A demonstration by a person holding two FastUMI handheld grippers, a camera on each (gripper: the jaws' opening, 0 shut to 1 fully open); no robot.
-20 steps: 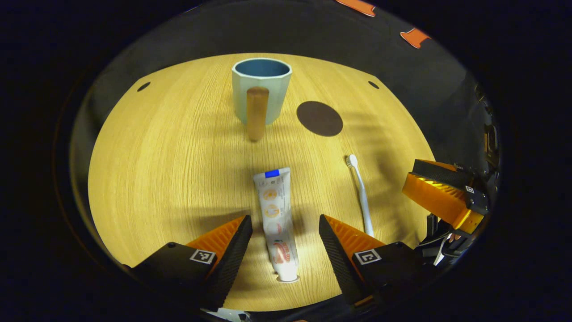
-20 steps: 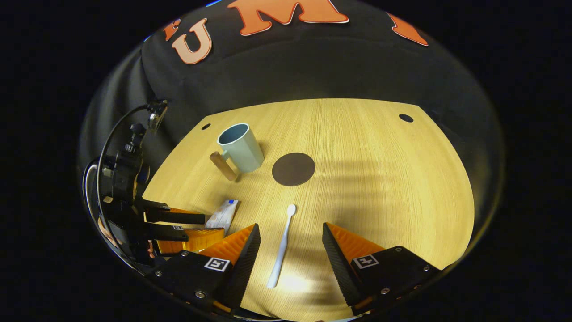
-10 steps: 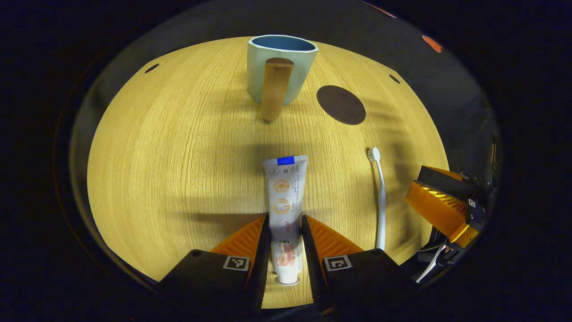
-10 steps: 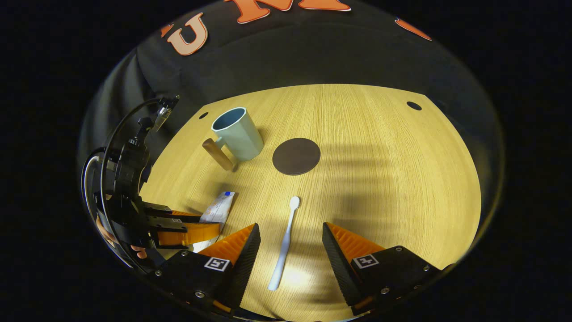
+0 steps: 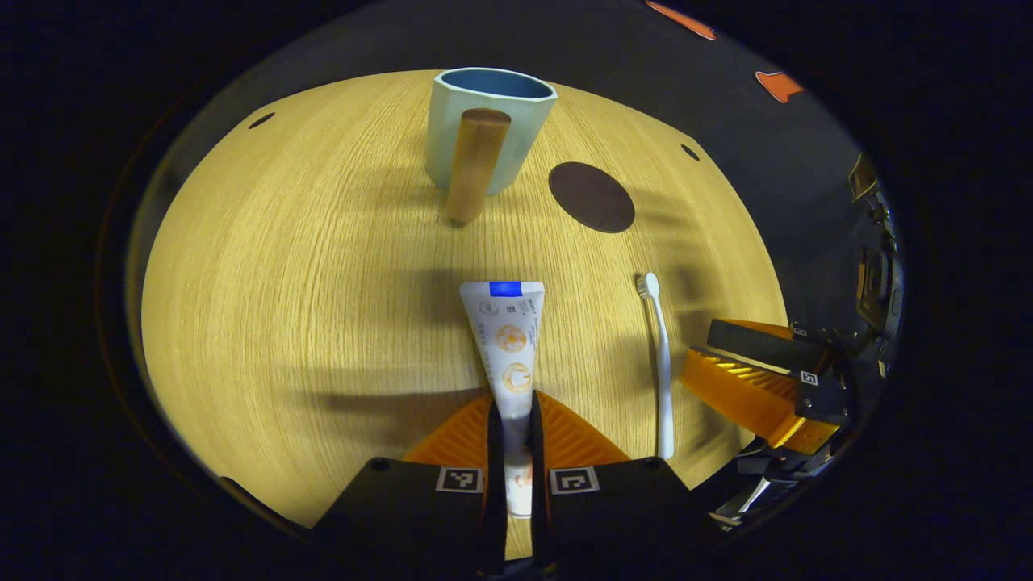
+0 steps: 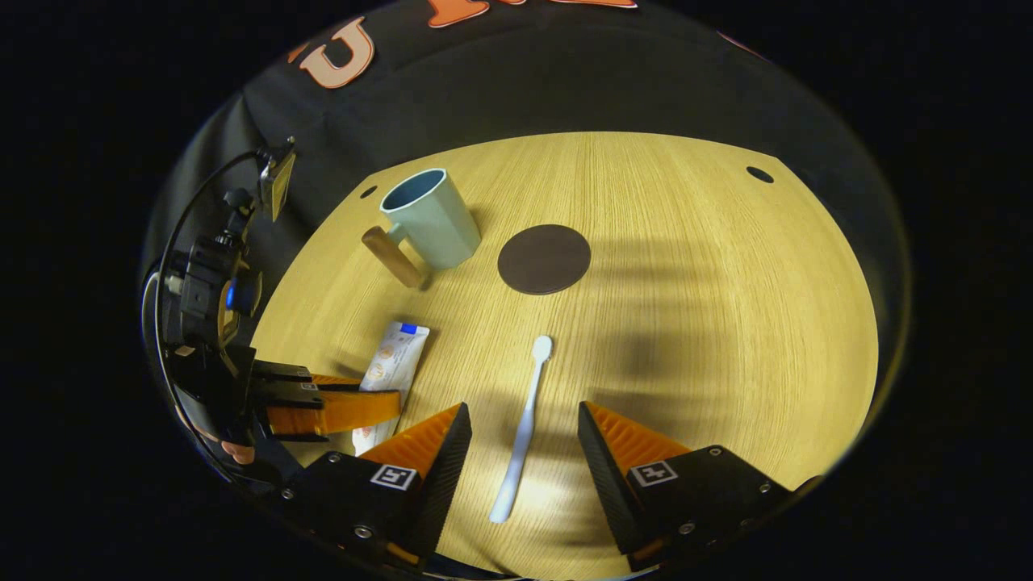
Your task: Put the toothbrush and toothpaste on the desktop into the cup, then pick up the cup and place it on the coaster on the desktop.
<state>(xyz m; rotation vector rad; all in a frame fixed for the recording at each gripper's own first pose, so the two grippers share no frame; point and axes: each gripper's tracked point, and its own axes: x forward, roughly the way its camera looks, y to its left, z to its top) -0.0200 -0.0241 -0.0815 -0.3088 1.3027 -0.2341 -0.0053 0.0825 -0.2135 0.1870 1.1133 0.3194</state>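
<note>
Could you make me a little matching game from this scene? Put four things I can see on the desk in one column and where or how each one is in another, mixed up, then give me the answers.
Things:
1. toothpaste
2. toothbrush
3. cup
4. coaster

States:
A. standing upright with nothing in it
B. lying flat between two open fingers
C. pinched between two closed fingers
D. flat, dark, round, with nothing on it

Pairs: 1-C (left gripper), 2-B (right gripper), 3-A, 4-D.
</note>
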